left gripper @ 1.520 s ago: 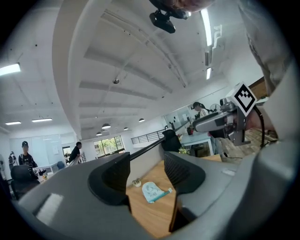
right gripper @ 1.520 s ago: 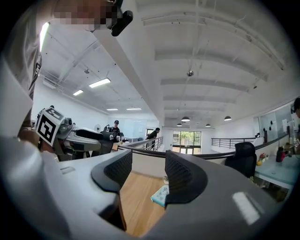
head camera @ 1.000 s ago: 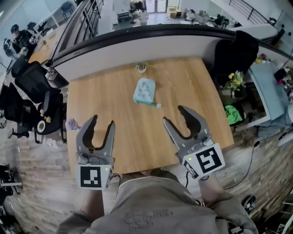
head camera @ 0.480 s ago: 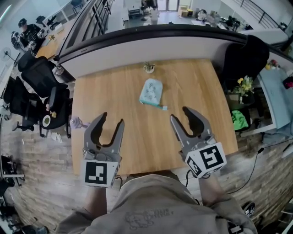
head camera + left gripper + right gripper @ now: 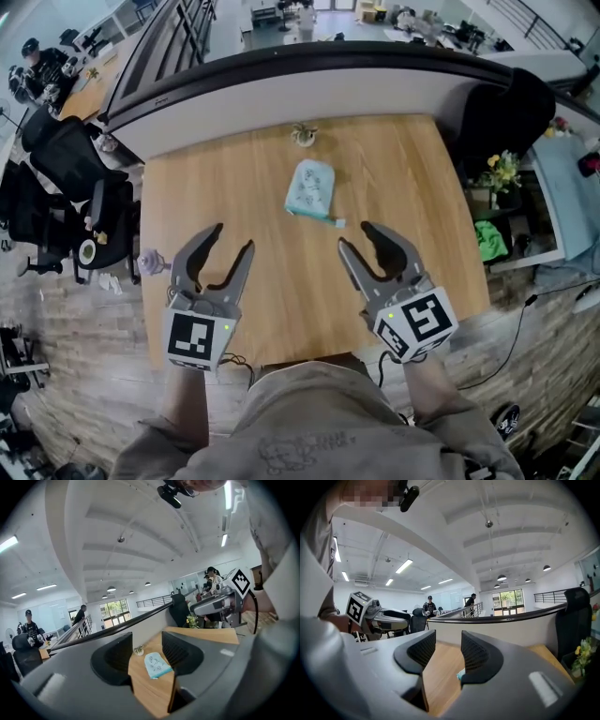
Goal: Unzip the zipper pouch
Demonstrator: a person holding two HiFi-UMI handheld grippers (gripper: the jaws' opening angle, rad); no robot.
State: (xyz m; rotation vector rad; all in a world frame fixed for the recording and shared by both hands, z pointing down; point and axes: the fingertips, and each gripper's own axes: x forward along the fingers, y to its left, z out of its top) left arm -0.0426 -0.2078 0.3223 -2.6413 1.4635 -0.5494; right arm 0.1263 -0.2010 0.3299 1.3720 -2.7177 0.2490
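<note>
Closest in, the left gripper (image 5: 230, 239) and the right gripper (image 5: 358, 237) hover side by side over the near edge of the wooden table (image 5: 234, 178), each with its marker cube towards the person. Both claws stand apart. The left gripper view shows only bare tabletop between its jaws up close, with nothing pinched, and the right gripper view shows the same.

Beyond them, well apart from both claws, the zipper pouch (image 5: 310, 187) lies flat near the middle of the table (pale blue-green, with small printed figures). A small pale tab (image 5: 337, 222) sticks out at its near right corner; whether the zip is open cannot be made out.

Farther on, a small potted thing (image 5: 303, 134) sits at the table's far edge, just before a curved dark-topped partition (image 5: 309, 70).
</note>
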